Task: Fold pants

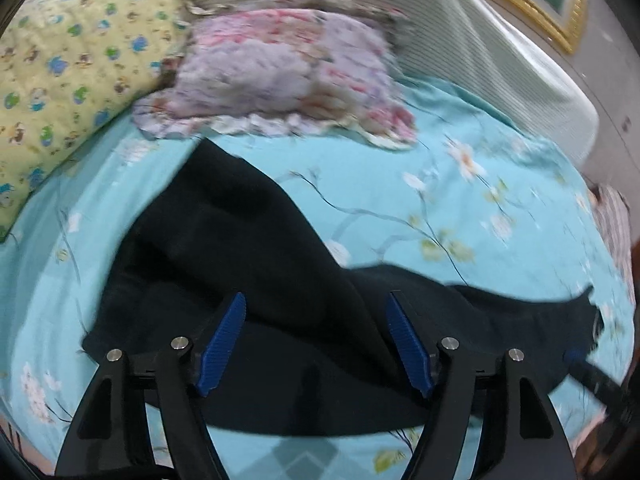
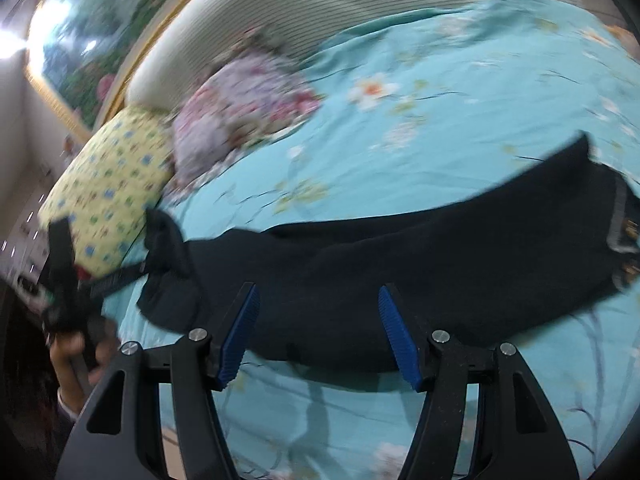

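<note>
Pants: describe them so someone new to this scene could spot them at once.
On the bed's turquoise flowered sheet, in front of two pillows, lie the pants, stretched sideways. They are the only plain dark cloth there; everything near them is bright and patterned.

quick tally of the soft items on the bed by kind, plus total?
Dark pants: 1
Pillows: 2, yellow patterned and pink floral
Turquoise floral bedspread: 1
Total: 4
</note>
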Demonstrator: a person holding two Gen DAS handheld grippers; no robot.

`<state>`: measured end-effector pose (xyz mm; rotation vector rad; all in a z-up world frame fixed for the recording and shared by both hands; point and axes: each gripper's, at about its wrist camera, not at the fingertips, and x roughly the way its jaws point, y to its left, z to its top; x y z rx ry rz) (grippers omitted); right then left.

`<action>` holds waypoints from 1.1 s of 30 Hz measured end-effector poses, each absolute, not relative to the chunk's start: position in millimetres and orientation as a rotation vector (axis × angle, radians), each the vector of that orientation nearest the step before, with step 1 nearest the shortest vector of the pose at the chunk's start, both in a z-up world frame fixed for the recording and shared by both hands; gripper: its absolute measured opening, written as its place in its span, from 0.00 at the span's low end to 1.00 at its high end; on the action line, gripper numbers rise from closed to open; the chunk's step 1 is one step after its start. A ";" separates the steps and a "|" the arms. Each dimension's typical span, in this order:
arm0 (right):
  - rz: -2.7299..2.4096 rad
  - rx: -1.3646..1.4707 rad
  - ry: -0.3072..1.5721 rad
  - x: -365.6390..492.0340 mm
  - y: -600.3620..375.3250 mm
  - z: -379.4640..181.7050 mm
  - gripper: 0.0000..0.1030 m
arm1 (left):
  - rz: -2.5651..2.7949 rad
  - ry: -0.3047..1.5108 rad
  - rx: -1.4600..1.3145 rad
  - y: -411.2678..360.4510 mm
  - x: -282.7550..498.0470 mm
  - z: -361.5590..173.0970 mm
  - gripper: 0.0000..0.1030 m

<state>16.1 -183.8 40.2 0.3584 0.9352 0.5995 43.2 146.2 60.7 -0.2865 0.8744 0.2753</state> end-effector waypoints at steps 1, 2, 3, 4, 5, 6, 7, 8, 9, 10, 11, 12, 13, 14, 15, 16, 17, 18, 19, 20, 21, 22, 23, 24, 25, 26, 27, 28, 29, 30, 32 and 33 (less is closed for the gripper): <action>0.618 0.343 0.935 15.8 -175.8 40.7 0.62 | 0.290 0.880 -0.288 150.0 47.7 61.8 0.71; 0.645 0.322 0.936 15.3 -165.4 41.4 0.62 | 0.307 0.889 -0.289 155.7 51.9 62.4 0.71; 0.671 0.303 0.935 14.6 -154.7 42.2 0.62 | 0.317 0.893 -0.292 158.5 53.0 62.6 0.71; 0.694 0.285 0.933 13.6 -145.4 42.7 0.62 | 0.326 0.900 -0.298 162.1 55.1 63.1 0.71; 0.713 0.270 0.933 13.3 -137.3 43.4 0.62 | 0.329 0.907 -0.304 164.3 57.6 63.6 0.71; 0.744 0.248 0.934 12.0 -126.1 44.3 0.62 | 0.337 0.911 -0.310 166.6 60.5 64.1 0.71; 0.768 0.235 0.937 11.3 -117.4 45.0 0.62 | 0.348 0.918 -0.314 168.7 64.0 64.4 0.71; 0.783 0.227 0.937 10.0 -110.7 46.2 0.62 | 0.354 0.922 -0.317 170.6 68.7 64.3 0.71; 0.806 0.213 0.934 8.2 -101.8 46.9 0.62 | 0.364 0.926 -0.323 172.7 72.8 64.4 0.71; 0.836 0.189 0.930 6.2 -89.6 47.9 0.62 | 0.371 0.930 -0.328 173.4 76.0 64.4 0.71; 0.850 0.173 0.929 4.6 -81.3 48.5 0.62 | 0.381 0.936 -0.331 174.9 80.0 63.9 0.71; 0.870 0.153 0.930 2.7 -71.4 48.7 0.62 | 0.401 0.945 -0.328 176.6 84.7 63.1 0.71; 0.902 0.134 0.929 0.9 -58.4 48.6 0.62 | 0.420 0.951 -0.323 177.8 88.0 62.1 0.71; 0.926 0.123 0.926 -0.3 -48.8 48.7 0.62 | 0.441 0.958 -0.320 179.7 92.0 61.2 0.71; 0.947 0.107 0.921 -1.0 -38.2 48.4 0.62 | 0.461 0.966 -0.323 182.6 96.5 59.3 0.71; 0.963 0.087 0.917 -0.8 -27.9 46.6 0.62 | 0.471 0.975 -0.329 185.0 99.8 57.1 0.71; 0.971 0.074 0.915 -0.3 -21.4 45.1 0.61 | 0.479 0.987 -0.336 187.6 103.8 54.3 0.71; 0.978 0.055 0.914 2.3 -11.4 41.5 0.60 | 0.487 0.997 -0.335 189.4 107.9 51.0 0.71; 0.980 0.044 0.915 4.7 -4.5 39.2 0.60 | 0.500 1.010 -0.321 190.7 112.9 46.8 0.71; 0.980 0.033 0.919 8.1 2.4 36.1 0.60 | 0.505 1.015 -0.315 191.8 115.1 44.2 0.71; 0.978 0.024 0.924 11.6 8.0 33.1 0.59 | 0.510 1.024 -0.306 193.5 118.9 39.6 0.71; 0.976 0.008 0.926 16.0 14.6 29.3 0.58 | 0.512 1.030 -0.302 194.1 121.2 37.0 0.70; 0.974 -0.004 0.924 17.7 17.8 28.3 0.54 | 0.513 1.043 -0.298 196.3 124.0 32.3 0.67; 0.967 -0.023 0.924 20.3 22.4 25.9 0.49 | 0.513 1.050 -0.299 197.5 125.4 29.2 0.57; 0.959 -0.040 0.931 23.6 26.5 22.7 0.47 | 0.507 1.057 -0.303 199.0 126.1 27.0 0.41; 0.958 -0.045 0.935 26.2 27.3 20.0 0.41 | 0.494 1.065 -0.312 200.3 126.4 23.8 0.33; 0.955 -0.050 0.935 27.7 28.0 17.7 0.36 | 0.475 1.071 -0.329 201.7 126.0 20.5 0.18; 0.949 -0.060 0.935 30.7 28.4 14.6 0.24 | 0.461 1.070 -0.340 202.1 124.9 19.2 0.13; 0.942 -0.068 0.936 31.6 28.3 12.9 0.12 | 0.453 1.054 -0.340 201.0 122.1 19.5 0.12; 0.938 -0.071 0.937 32.5 27.7 11.7 0.09 | 0.448 1.044 -0.333 199.2 119.9 20.9 0.08; 0.945 -0.064 0.933 35.3 24.0 11.5 0.07 | 0.432 1.014 -0.336 196.4 111.2 26.9 0.06; 0.946 -0.065 0.929 35.2 23.1 12.3 0.06 | 0.419 0.996 -0.352 197.0 107.1 30.3 0.05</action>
